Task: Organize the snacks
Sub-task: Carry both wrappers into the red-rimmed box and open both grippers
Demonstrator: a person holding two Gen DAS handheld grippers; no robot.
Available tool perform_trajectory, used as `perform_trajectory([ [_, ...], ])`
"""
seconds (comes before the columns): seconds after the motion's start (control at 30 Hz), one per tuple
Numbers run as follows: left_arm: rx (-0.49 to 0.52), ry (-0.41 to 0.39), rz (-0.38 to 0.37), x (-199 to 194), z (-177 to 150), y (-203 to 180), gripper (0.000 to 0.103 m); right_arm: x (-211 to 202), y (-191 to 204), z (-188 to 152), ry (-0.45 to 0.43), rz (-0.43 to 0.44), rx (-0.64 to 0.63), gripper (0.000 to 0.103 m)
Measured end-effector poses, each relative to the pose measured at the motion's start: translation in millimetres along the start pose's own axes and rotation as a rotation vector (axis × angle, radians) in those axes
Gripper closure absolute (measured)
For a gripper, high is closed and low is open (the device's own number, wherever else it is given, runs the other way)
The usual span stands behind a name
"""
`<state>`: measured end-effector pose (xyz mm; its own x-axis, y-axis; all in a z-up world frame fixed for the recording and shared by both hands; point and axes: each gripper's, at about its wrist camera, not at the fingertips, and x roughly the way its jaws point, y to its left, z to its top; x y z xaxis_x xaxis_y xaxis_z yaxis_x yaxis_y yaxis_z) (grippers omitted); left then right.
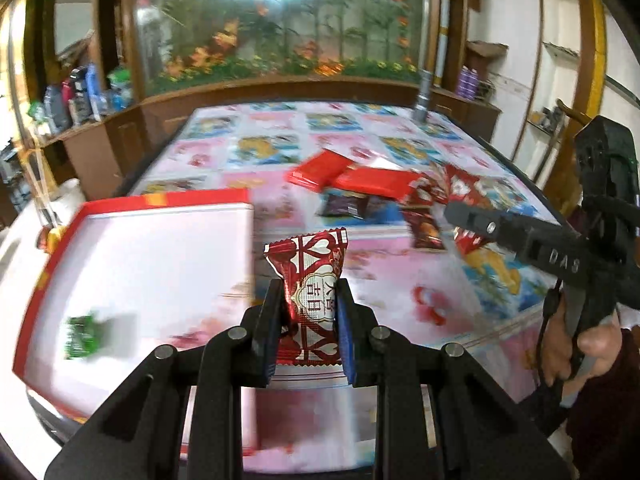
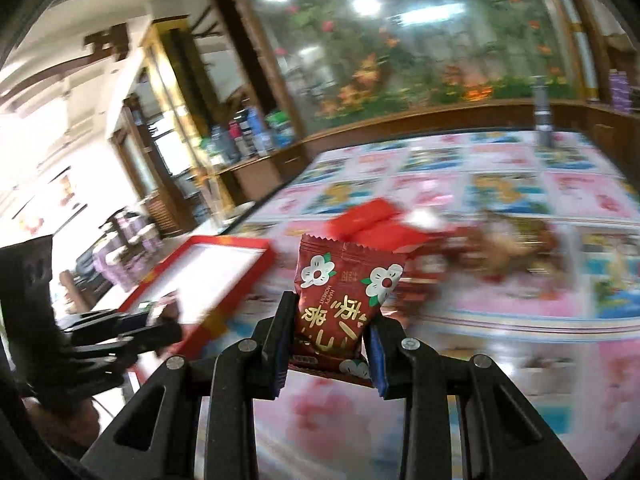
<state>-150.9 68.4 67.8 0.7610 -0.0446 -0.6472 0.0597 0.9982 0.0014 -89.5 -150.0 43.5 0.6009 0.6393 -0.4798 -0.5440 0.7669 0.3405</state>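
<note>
We have a packet in each tool. The left gripper (image 1: 308,312) is closed on a heart-patterned candy (image 1: 310,280), which stands upright at the centre of the left wrist view, pinched across its middle. The right gripper (image 2: 328,336) is clamped on a flower-printed snack packet (image 2: 340,300), centre of the right wrist view, held by its lower half.

Both look light and crinkly — foil-like film, likely slippery, with soft air-filled bodies that give under the pads. We judge the firmest hold is across the filled middle, not the serrated end seals, which would fold and slide.

The red-rimmed tin tray (image 1: 168,202) sits at the left of the left wrist view, a green-wrapped candy (image 1: 82,338) already lying in it (blurred, so we cannot read the wrapper). The remaining pile of red snack packets (image 1: 360,184) lies on the patterned tablecloth (image 1: 400,300) at centre right — loosely overlapping, so one could drag its neighbours along.
</note>
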Motion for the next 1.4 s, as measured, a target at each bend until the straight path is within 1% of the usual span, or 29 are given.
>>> perform_trajectory([
  [0.07, -0.013, -0.015, 0.031, -3, -1, 14, 0.081, 19, 24, 1, 0.03, 0.035, -0.021, 0.071],
  [0.2, -0.086, -0.027, 0.089, -10, -10, 58, 0.081, 55, 67, 1, 0.094, 0.108, -0.061, 0.071],
  [0.43, -0.201, -0.014, 0.128, -12, -28, 114, 0.081, 104, 139, -6, 0.172, 0.206, -0.146, 0.071],
  [0.6, -0.233, -0.015, 0.142, -12, -36, 132, 0.081, 132, 181, -13, 0.217, 0.231, -0.195, 0.071],
  [0.73, -0.247, -0.012, 0.161, -8, -41, 145, 0.081, 148, 196, -19, 0.248, 0.231, -0.218, 0.071],
  [0.87, -0.269, 0.01, 0.186, -1, -44, 159, 0.08, 161, 209, -24, 0.274, 0.214, -0.231, 0.069],
  [0.97, -0.274, 0.023, 0.213, 4, -45, 166, 0.079, 168, 210, -22, 0.269, 0.172, -0.247, 0.067],
  [1.0, -0.273, 0.034, 0.222, 7, -44, 168, 0.078, 168, 211, -21, 0.268, 0.159, -0.25, 0.064],
  [1.03, -0.273, 0.042, 0.221, 8, -43, 169, 0.075, 167, 210, -20, 0.265, 0.147, -0.254, 0.058],
  [1.1, -0.274, 0.037, 0.213, 5, -44, 169, 0.065, 162, 208, -18, 0.232, 0.119, -0.262, 0.054],
  [1.13, -0.273, 0.033, 0.211, 4, -44, 167, 0.049, 159, 208, -17, 0.211, 0.101, -0.273, 0.053],
  [1.17, -0.272, 0.029, 0.212, 2, -44, 165, 0.036, 155, 206, -17, 0.2, 0.092, -0.278, 0.051],
  [1.23, -0.264, 0.008, 0.215, -3, -43, 160, 0.034, 146, 202, -16, 0.17, 0.076, -0.279, 0.048],
  [1.33, -0.246, 0.009, 0.224, -7, -39, 150, 0.03, 133, 197, -14, 0.149, 0.059, -0.274, 0.043],
  [1.4, -0.231, 0.006, 0.233, -11, -37, 143, 0.03, 123, 192, -14, 0.136, 0.037, -0.273, 0.043],
])
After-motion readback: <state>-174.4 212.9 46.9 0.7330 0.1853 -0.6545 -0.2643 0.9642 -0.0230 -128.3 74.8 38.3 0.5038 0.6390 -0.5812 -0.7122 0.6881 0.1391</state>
